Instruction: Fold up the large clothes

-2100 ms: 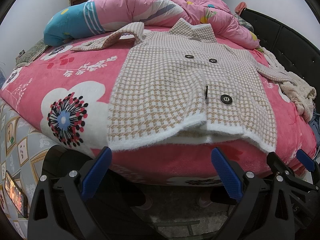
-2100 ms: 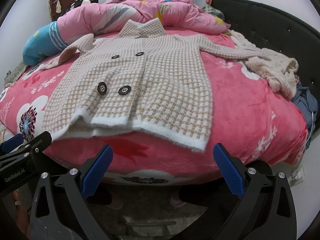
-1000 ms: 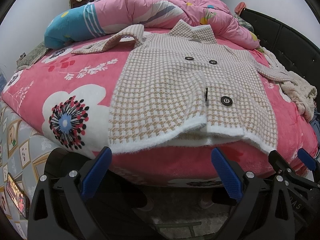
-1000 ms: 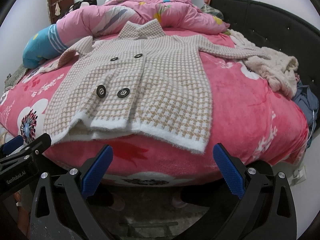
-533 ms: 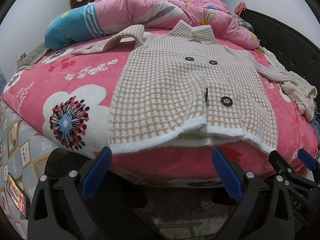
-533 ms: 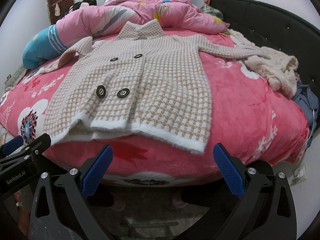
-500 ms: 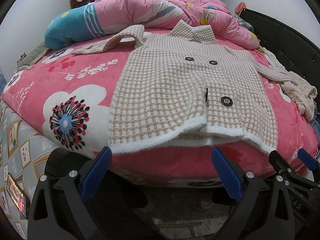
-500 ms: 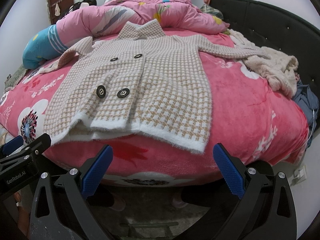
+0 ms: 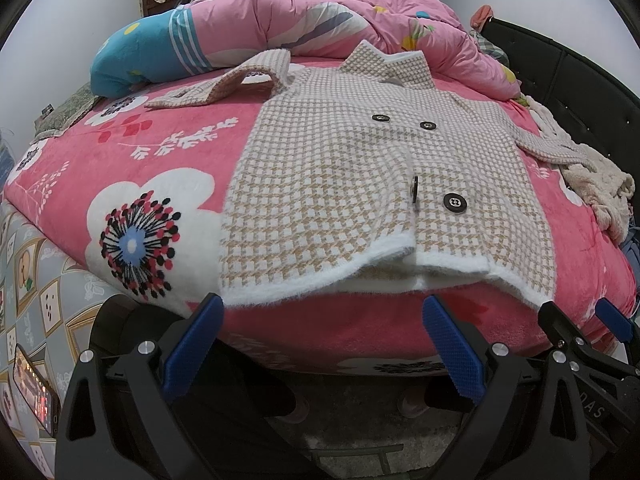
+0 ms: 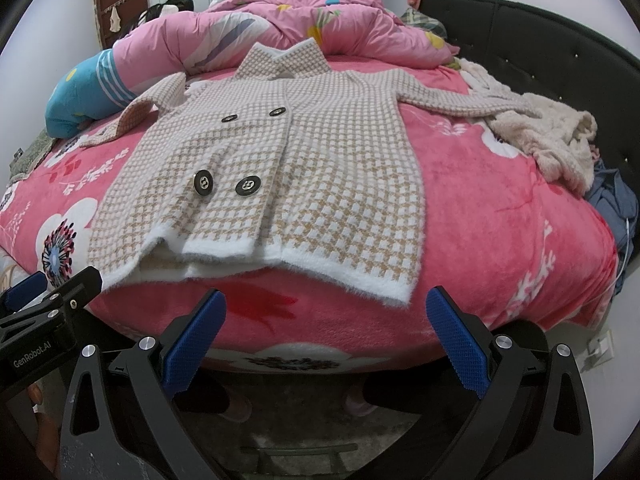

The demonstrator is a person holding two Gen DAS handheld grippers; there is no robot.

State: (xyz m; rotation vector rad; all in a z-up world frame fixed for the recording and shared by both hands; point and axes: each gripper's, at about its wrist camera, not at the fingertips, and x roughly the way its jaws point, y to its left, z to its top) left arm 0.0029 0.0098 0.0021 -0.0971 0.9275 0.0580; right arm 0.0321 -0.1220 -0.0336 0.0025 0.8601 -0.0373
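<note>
A houndstooth knit coat (image 9: 352, 168) lies face up and spread flat across the middle of the frame on a pink floral bedspread (image 9: 120, 168), collar toward the heaped pink duvet (image 9: 304, 16) at the top, white fuzzy hem (image 10: 256, 256) at the near edge of the bed. One sleeve (image 9: 224, 84) reaches to the upper left, the other (image 10: 452, 100) to the upper right, where it touches a cream fleece garment (image 10: 552, 136). The left tool (image 9: 320, 344) and right tool (image 10: 324, 340) hover at the bottom of each frame just short of the hem, jaws apart and empty. Laid out this way, the coat appears ready for a first fold, likely with the sleeves brought in; the front panels overlap unevenly at the hem.
</note>
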